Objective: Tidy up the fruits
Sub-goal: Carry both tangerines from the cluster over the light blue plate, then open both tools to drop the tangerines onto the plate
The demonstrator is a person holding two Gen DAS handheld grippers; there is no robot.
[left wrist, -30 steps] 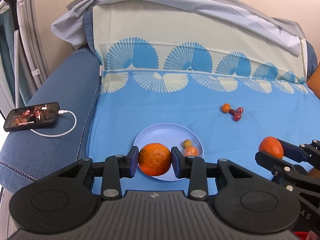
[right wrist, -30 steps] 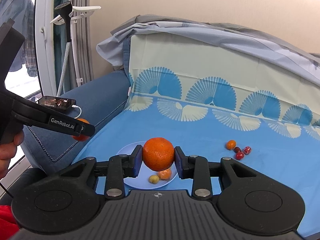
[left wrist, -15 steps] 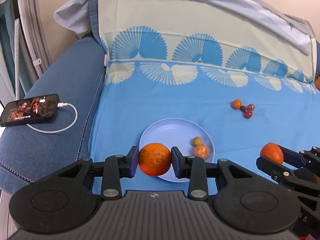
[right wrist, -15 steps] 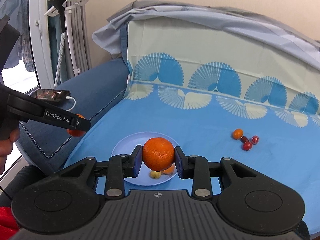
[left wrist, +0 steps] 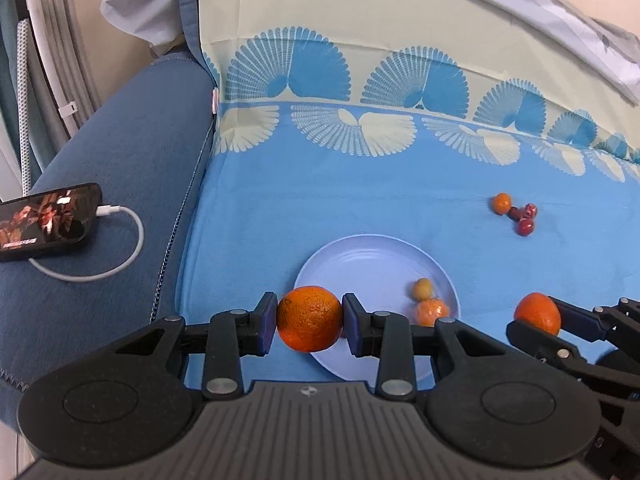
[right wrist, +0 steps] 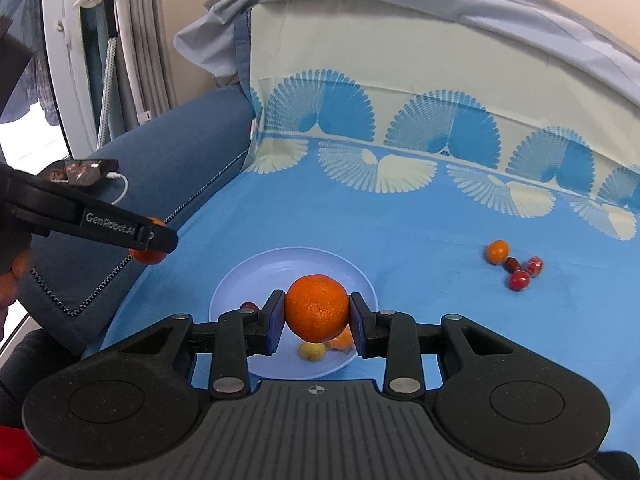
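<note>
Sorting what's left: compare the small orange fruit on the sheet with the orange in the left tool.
The small fruit is far smaller and smoother; the orange is large and pitted. The small fruit lies on the sheet beside red fruits; the orange is clamped in the left tool. Both are round and orange.

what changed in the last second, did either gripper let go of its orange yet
No. Both grippers moved in and down toward the plate, which now looks larger in each view. The left gripper still clamps its orange, and the right gripper still clamps its orange. The small fruits on the plate and the loose cluster on the blue sheet stayed put.
</note>
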